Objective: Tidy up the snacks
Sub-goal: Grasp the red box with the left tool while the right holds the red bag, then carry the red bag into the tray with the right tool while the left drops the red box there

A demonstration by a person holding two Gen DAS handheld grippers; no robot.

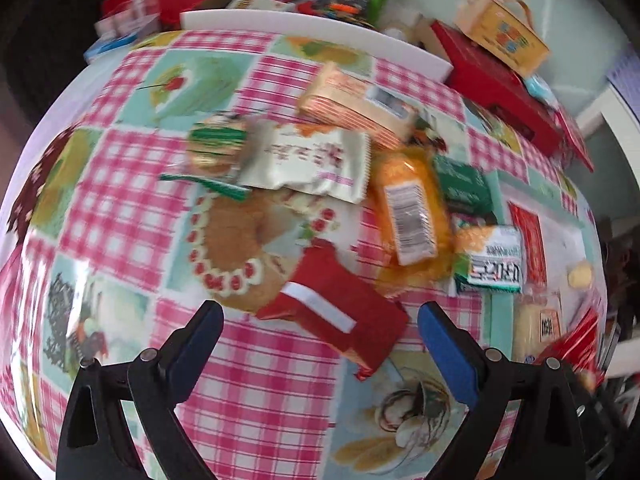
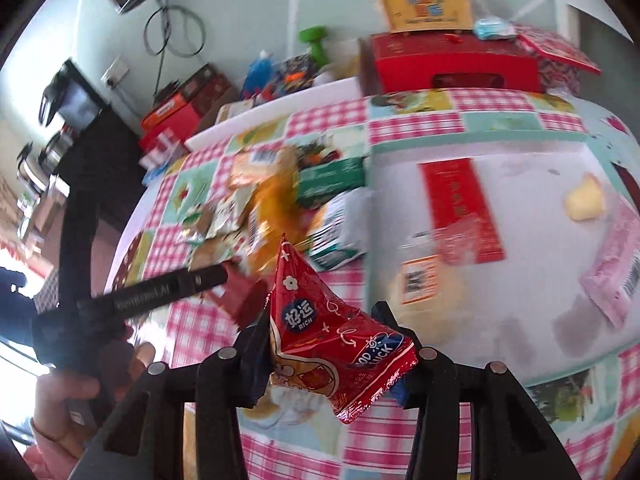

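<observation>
A: Which snack is held, and where does it sit in the frame?

B: The red snack packet, printed with white flowers and a blue badge, sits at lower centre of the right wrist view. The right gripper pinches it between its two black fingers, clear of the checked tablecloth.

A: And the other snacks?

B: A loose pile lies mid-frame: an orange packet, a white wrapper, a green box and a dark red pouch. A white tray at right holds a red card and a pink packet.

A: What of the left gripper?

B: The left gripper hangs over the dark red pouch at lower centre, its fingers spread wide and empty.
</observation>
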